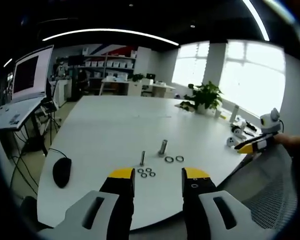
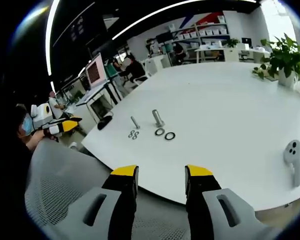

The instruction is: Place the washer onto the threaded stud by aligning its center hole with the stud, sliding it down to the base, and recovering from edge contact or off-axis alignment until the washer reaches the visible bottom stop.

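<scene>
Washers lie flat on the white table (image 1: 105, 135) in the left gripper view: two larger dark rings (image 1: 174, 159) beside the thick upright stud (image 1: 163, 147), the left gripper (image 1: 159, 178) wide open, empty. Right gripper view: same rings (image 2: 165, 134) by the stud (image 2: 157, 118); right gripper (image 2: 161, 176) parted, holding nothing.

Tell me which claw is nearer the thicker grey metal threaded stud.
Left, by appearance. The left claw hovers open just short of the thicker grey metal threaded stud; the right claw sits open past the white round table's edge, farther back.
</scene>
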Demonstrator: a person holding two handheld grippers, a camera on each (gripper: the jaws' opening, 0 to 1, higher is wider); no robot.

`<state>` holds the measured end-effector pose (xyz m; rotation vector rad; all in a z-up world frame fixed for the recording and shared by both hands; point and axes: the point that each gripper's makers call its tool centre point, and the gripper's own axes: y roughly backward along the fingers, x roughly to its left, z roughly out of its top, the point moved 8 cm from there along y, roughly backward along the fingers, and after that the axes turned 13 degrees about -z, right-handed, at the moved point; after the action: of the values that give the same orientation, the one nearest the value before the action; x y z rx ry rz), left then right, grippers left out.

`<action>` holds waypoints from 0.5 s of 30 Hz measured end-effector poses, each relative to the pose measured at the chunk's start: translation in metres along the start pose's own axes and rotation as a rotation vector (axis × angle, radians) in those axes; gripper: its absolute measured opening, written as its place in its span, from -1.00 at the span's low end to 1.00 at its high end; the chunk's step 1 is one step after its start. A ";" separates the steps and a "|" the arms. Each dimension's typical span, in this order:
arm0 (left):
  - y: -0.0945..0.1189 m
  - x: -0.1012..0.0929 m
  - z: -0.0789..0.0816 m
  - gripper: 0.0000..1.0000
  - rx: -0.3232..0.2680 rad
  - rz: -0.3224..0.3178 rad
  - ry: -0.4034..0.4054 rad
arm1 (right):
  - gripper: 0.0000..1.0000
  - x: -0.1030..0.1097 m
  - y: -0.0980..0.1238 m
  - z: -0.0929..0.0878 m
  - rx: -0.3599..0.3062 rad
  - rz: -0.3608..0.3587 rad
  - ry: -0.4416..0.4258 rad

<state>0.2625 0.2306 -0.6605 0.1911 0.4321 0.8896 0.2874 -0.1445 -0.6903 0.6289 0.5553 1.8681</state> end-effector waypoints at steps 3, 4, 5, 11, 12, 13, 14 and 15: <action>0.000 0.000 -0.001 -0.33 0.006 -0.003 0.001 | -0.23 0.000 0.000 0.000 0.002 0.001 0.000; 0.000 0.000 -0.001 -0.33 0.008 -0.004 0.001 | -0.23 0.000 0.000 -0.001 0.003 0.001 0.000; 0.000 0.000 -0.001 -0.33 0.009 -0.005 0.001 | -0.23 0.000 0.000 -0.001 0.004 0.002 0.002; 0.000 0.000 -0.002 -0.35 0.018 -0.008 0.000 | -0.23 0.002 0.000 -0.001 0.009 0.002 0.003; 0.000 0.000 -0.002 -0.36 0.019 -0.009 0.000 | -0.23 0.002 0.000 -0.001 0.010 0.002 0.003; 0.000 -0.001 -0.002 -0.36 0.021 -0.011 -0.001 | -0.23 0.003 0.000 -0.001 0.011 0.003 0.003; -0.001 -0.001 -0.002 -0.37 0.023 -0.012 -0.001 | -0.23 0.003 0.000 -0.001 0.013 0.004 0.005; -0.001 -0.001 -0.002 -0.37 0.025 -0.013 0.000 | -0.23 0.004 0.000 -0.001 0.014 0.005 0.007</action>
<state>0.2615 0.2294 -0.6622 0.2113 0.4438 0.8715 0.2856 -0.1412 -0.6900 0.6336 0.5729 1.8734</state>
